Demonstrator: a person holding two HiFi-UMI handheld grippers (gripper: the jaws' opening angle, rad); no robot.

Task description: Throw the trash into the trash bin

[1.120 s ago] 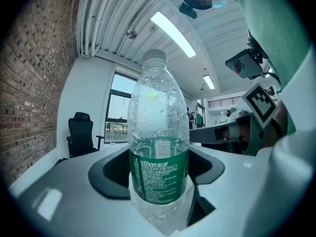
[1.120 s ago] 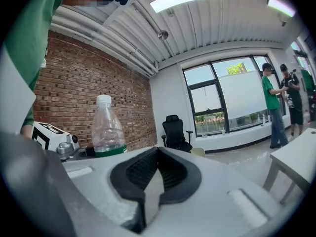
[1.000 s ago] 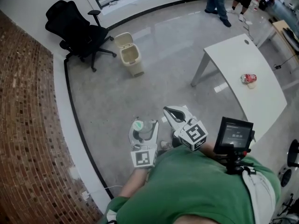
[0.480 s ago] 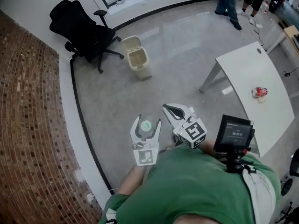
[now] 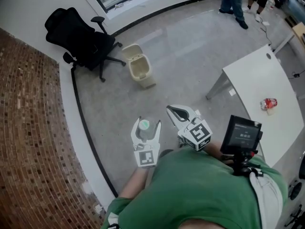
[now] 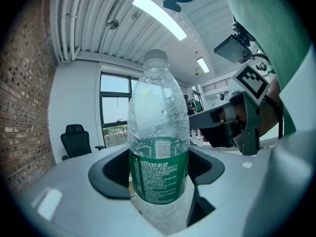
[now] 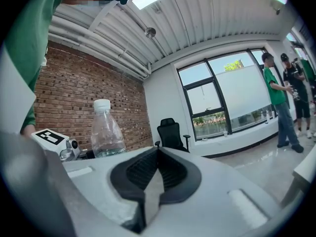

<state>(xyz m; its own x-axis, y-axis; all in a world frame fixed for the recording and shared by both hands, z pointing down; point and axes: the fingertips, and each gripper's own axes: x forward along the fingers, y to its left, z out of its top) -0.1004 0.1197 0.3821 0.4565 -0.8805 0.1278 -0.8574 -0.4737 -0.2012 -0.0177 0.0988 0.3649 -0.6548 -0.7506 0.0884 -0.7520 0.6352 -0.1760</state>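
Clear plastic bottle stands gripped in the left tool, and the right tool beside it is closed tight on nothing. Far off on the grey floor, the cream trash bin stands open next to a black chair.

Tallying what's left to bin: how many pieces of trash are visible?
2. A plastic bottle in the left gripper, and a crumpled red piece on the white table. Others may be hidden outside the views.
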